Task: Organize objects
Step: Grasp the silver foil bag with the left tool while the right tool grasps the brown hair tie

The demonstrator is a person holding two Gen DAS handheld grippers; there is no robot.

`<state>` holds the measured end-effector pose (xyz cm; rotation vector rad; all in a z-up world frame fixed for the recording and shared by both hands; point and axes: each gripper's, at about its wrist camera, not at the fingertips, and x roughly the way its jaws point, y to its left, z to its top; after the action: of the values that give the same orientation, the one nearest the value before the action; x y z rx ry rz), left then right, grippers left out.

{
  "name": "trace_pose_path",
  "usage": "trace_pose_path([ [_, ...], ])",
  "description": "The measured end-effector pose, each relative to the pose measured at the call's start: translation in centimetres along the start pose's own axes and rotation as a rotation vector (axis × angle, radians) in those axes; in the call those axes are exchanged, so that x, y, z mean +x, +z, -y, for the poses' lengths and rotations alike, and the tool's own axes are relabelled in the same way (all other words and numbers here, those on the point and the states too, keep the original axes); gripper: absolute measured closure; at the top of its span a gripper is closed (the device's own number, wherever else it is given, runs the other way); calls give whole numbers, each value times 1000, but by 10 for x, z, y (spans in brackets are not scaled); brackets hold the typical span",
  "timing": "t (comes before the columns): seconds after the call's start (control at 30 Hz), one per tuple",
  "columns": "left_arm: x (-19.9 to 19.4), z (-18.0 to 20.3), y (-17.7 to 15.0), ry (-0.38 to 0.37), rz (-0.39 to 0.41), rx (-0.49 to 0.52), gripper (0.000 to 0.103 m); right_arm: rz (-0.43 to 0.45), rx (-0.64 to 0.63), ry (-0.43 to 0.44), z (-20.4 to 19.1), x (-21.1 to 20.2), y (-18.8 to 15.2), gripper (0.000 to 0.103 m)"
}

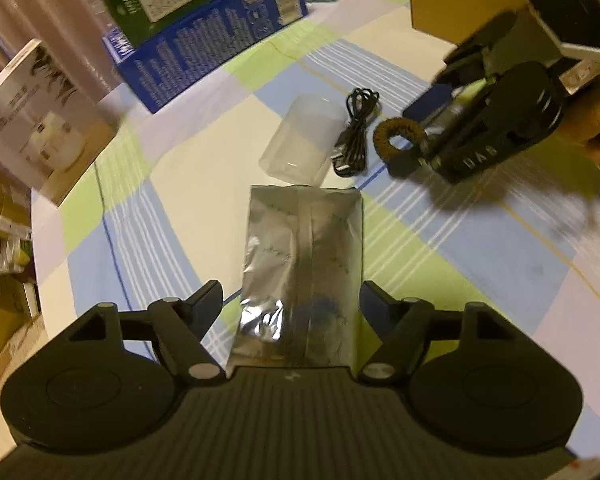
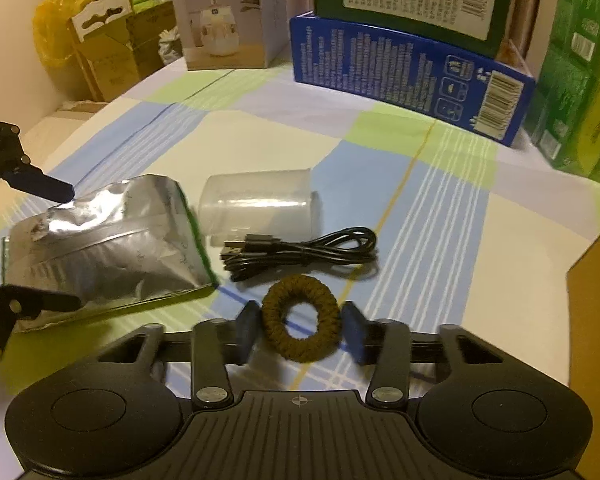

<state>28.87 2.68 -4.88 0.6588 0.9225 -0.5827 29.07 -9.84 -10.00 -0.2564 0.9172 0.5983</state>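
Two hand-held grippers over a checked cloth [image 2: 440, 208], seen from each wrist. The left gripper [image 1: 291, 300] stands fairly wide, its jaws either side of a foil pouch [image 1: 304, 264] that lies flat and runs from between the fingers out ahead of them; a gap shows on each side, so the pads do not appear to press it. In the right wrist view the same two fingers flank the pouch [image 2: 108, 240], one at its far edge and one at its near edge.

The right gripper [image 2: 300, 322] is partly closed around a brown hair tie [image 2: 300, 322], which sits squarely between the jaws. The pads lie just at its outer rim; whether they already squeeze it cannot be told, as the fingers are blurred. The left wrist view shows the tie [image 1: 400, 138] at that gripper's tips.

Just ahead of the right jaws lies a coiled black cable [image 2: 300, 254], and beyond it a clear cup [image 2: 260, 204] on its side, touching or nearly touching the pouch's far corner. A brown box [image 2: 596, 320] edge shows to the right of the jaws.

Progress, as a judgement: early. All four loose items remain on the cloth, none visibly sorted; the tie and pouch are being addressed, while the cable and cup are untouched.
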Motion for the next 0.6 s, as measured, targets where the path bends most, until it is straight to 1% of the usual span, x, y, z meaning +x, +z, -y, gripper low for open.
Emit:
trace_pose_path([
  [0.1, 12, 10, 3, 22, -48, 54, 32, -9, 11, -2, 2, -2, -1, 88],
  [0.17, 18, 17, 3, 37, -79, 93, 34, -18, 22, -8, 1, -6, -2, 89],
  [0.2, 20, 19, 4, 32, -89, 104, 38, -23, 33, -8, 2, -9, -3, 90],
  [0.27, 21, 19, 6, 28, -113, 94, 42, -30, 64, 4, 3, -16, -7, 90],
  [0.3, 22, 18, 7, 19, -125, 82, 50, -35, 81, 5, 4, -20, -9, 90],
  [0.33, 22, 16, 8, -3, -139, 61, 60, -38, 103, 9, 4, -26, -11, 90],
  [0.4, 22, 10, 8, -29, -156, 17, 62, -48, 130, 27, 3, -38, -18, 90],
  [0.47, 21, 3, 6, -63, -183, -47, 65, -49, 146, 38, 1, -52, -26, 90],
  [0.53, 13, -1, 3, -99, -188, -107, 69, -54, 178, 55, -2, -64, -35, 90],
  [0.6, 4, 0, -2, -124, -192, -156, 69, -56, 209, 68, -5, -76, -44, 90],
])
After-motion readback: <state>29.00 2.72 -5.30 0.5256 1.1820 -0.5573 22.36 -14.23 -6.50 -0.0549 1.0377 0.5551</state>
